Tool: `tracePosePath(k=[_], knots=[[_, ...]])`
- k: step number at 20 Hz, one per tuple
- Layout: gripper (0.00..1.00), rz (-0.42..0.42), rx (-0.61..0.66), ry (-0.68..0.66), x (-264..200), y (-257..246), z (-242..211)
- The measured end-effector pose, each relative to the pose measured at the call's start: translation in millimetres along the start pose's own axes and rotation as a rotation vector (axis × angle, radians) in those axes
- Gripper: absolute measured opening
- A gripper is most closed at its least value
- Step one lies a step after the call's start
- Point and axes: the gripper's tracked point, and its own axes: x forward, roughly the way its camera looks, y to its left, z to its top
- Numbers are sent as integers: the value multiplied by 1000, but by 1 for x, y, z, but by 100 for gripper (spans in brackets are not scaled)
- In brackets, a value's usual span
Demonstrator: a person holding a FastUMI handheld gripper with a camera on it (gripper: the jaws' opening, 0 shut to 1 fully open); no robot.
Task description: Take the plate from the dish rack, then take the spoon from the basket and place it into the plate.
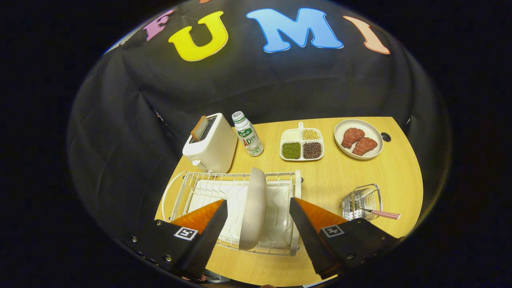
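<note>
Tool [258,210]: two fingers spread wide apart, nothing held, poised above the near side of the dish rack [280,178].

Plate [253,208]: pale, standing on edge in the wire dish rack, rim toward the camera, lying between the two fingers and a little nearer the left one. Judged step: taking the plate. Advice: shift slightly so the rim sits midway, descend with fingers either side of the upper rim, close on both faces squarely, then lift straight up so the plate clears the wires without dragging the rack.

Basket [360,200]: small wire holder on the worktop [332,180], beyond the right finger; spoon [380,213] with a checked handle lies in it, handle pointing outward. Untouched.

Beyond the rack: white toaster [211,145] with a slice in its slot; drink bottle [248,134]; divided tray of beans [302,145]; plate of meat [358,139].
</note>
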Motion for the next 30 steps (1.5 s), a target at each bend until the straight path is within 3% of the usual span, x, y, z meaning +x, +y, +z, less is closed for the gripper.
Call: tracePosePath(k=[14,16,17,19,26,30], knots=[[97,-171,32,225,79,-11,-44],[90,-207,21,231,87,-16,-48],[72,-253,17,232,89,-24,-48],[36,-263,35,240,90,-18,-48],[35,-442,-148,221,73,-8,-27],[35,-439,-161,179,57,-7,-11]])
